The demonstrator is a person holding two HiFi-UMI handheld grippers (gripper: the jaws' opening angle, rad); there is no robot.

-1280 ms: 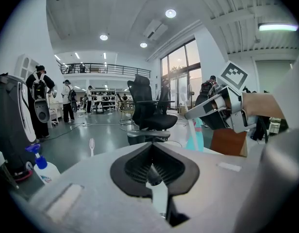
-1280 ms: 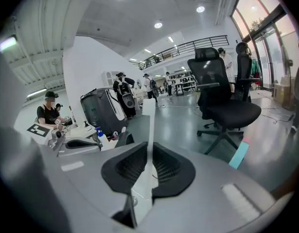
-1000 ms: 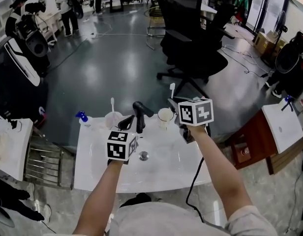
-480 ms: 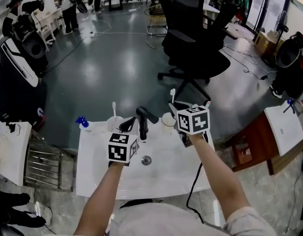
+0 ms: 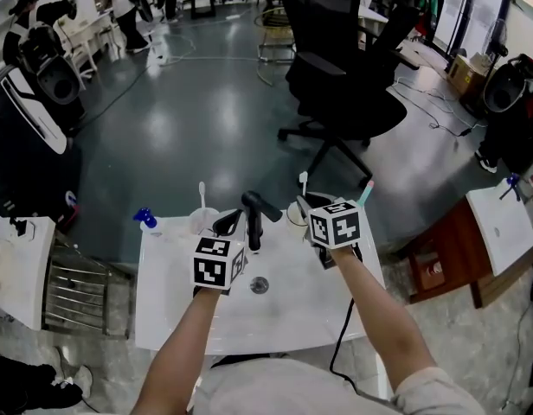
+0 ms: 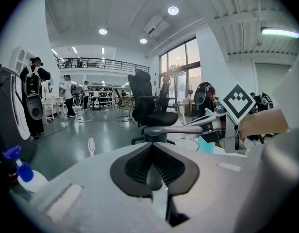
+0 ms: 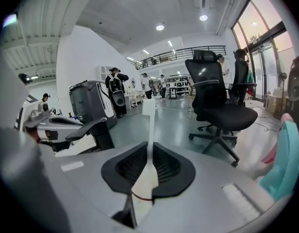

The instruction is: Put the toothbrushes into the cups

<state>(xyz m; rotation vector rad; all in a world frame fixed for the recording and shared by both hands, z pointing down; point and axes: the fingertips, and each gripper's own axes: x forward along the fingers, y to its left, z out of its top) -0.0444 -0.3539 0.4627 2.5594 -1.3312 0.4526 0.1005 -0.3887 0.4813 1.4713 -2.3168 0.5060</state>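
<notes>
In the head view my right gripper (image 5: 308, 201) is shut on a white toothbrush (image 5: 303, 180). Its head sticks out past the jaws by the right white cup (image 5: 292, 213). The right gripper view shows the handle (image 7: 149, 130) pinched between the dark pads (image 7: 165, 165). A second white toothbrush (image 5: 202, 194) stands in the left cup (image 5: 200, 222) and also shows in the left gripper view (image 6: 91, 146). My left gripper (image 5: 227, 223) hovers beside that cup, shut on nothing. I cannot tell whether the held brush touches the right cup.
A black faucet (image 5: 253, 213) rises between the two cups at the back of the white basin (image 5: 163, 301). A blue-topped spray bottle (image 5: 145, 217) stands at the far left. A teal and pink item (image 5: 364, 192) sticks up just right of my right gripper. An office chair (image 5: 340, 67) stands beyond.
My right gripper has come down with the white toothbrush, closer to the right cup. My left gripper has barely shifted.
</notes>
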